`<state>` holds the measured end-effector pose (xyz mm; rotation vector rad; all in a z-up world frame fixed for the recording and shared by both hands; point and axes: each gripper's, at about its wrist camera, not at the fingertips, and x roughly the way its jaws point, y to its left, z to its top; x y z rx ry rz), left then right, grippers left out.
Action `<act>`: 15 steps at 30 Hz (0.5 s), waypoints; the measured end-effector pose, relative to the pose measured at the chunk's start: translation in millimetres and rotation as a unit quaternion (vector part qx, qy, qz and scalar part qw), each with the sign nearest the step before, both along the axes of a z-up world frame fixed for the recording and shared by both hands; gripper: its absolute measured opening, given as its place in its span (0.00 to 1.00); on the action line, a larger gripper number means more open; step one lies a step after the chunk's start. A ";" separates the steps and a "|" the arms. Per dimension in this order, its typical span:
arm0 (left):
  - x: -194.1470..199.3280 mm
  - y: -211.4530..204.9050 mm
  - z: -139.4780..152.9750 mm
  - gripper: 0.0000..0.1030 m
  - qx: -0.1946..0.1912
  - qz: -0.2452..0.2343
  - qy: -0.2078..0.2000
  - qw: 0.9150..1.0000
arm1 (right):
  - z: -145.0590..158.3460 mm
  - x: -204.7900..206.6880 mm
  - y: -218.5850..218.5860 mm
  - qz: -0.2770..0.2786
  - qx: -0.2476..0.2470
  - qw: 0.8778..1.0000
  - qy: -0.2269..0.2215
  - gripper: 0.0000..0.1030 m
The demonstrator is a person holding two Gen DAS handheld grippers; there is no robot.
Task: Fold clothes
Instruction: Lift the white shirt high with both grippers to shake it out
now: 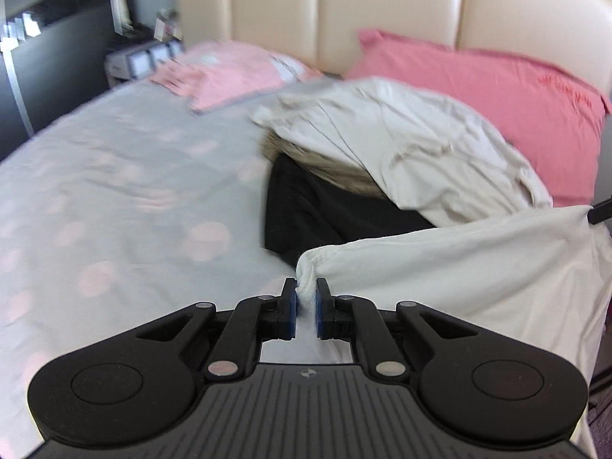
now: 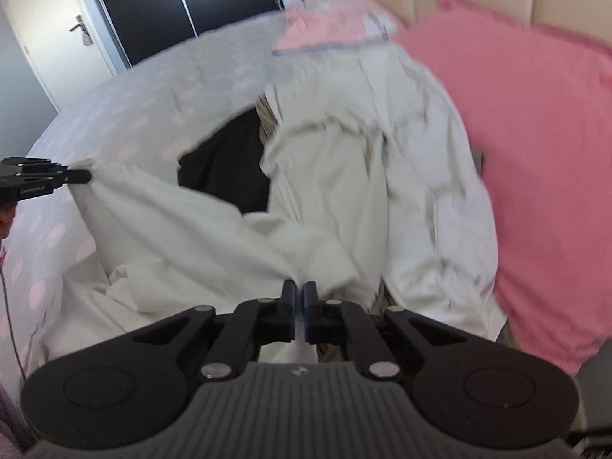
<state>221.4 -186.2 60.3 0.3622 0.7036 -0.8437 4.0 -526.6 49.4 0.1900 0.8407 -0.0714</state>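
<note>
Left claw (image 1: 306, 290) closed on a bunched corner of the white garment (image 1: 459, 267); right claw (image 2: 300, 291) closed on another edge, the cloth stretched between them above the bed (image 1: 114, 191), near the clothes pile (image 2: 363, 153) and pink pillow (image 2: 535, 153).

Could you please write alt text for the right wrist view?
The right gripper is shut on a white garment, which stretches left to the left gripper pinching another corner. Behind lie a black garment, more pale clothes and a pink pillow on a spotted bedsheet.
</note>
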 end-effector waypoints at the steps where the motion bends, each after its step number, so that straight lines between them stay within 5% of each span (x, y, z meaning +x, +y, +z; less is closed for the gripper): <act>1: -6.2 11.8 10.4 0.07 -0.010 0.012 -0.009 1.000 | 10.1 -1.1 11.6 0.005 -0.021 1.000 -0.018 0.04; 5: -30.7 69.1 66.5 0.06 -0.065 0.064 -0.052 0.994 | 55.6 -8.2 63.0 0.024 -0.098 0.988 -0.113 0.04; 9: -61.4 127.7 135.9 0.06 -0.107 0.097 -0.105 0.984 | 101.2 -15.0 100.8 0.029 -0.107 0.975 -0.191 0.04; 15: -126.7 210.3 238.7 0.06 -0.166 0.157 -0.222 0.948 | 187.0 -35.7 162.9 0.072 -0.143 0.936 -0.314 0.04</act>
